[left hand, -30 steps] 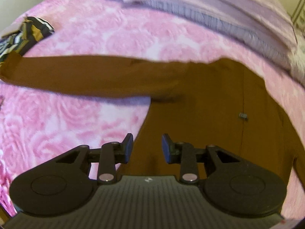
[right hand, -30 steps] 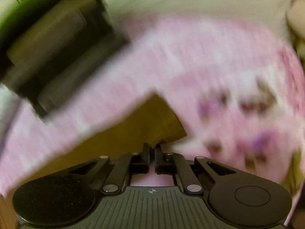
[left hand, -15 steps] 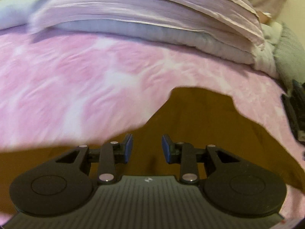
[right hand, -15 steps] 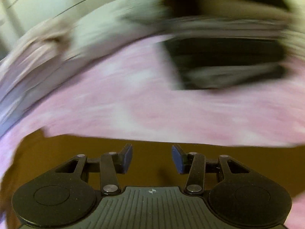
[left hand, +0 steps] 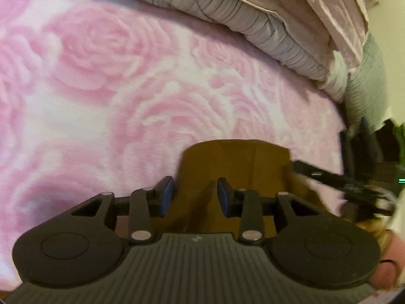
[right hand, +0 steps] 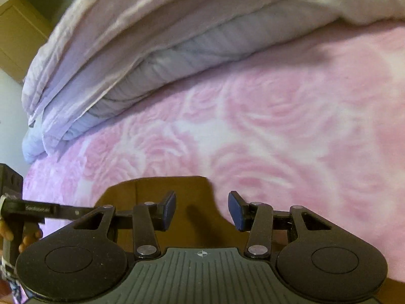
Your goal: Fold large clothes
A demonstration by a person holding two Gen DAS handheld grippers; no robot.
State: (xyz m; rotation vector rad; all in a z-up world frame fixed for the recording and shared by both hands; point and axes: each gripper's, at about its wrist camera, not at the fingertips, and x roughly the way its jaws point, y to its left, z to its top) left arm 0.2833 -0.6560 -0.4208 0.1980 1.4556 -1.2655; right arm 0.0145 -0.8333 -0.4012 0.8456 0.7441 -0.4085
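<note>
Hovering over the brown garment (left hand: 235, 162) on the pink rose blanket (left hand: 114, 76), we note its edge between our closing left gripper (left hand: 195, 197), right gripper (right hand: 201, 209) agape alongside, neither gripping.

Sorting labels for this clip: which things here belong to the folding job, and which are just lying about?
Job: brown cloth garment; left tool, closing; right tool.
Lying about: pink rose-patterned blanket; grey-lilac folded bedding.

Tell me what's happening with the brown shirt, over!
Left hand-held gripper closing, brown garment between its pads. Right hand-held gripper open over it. Garment flat on pink blanket. Nothing in the way.
</note>
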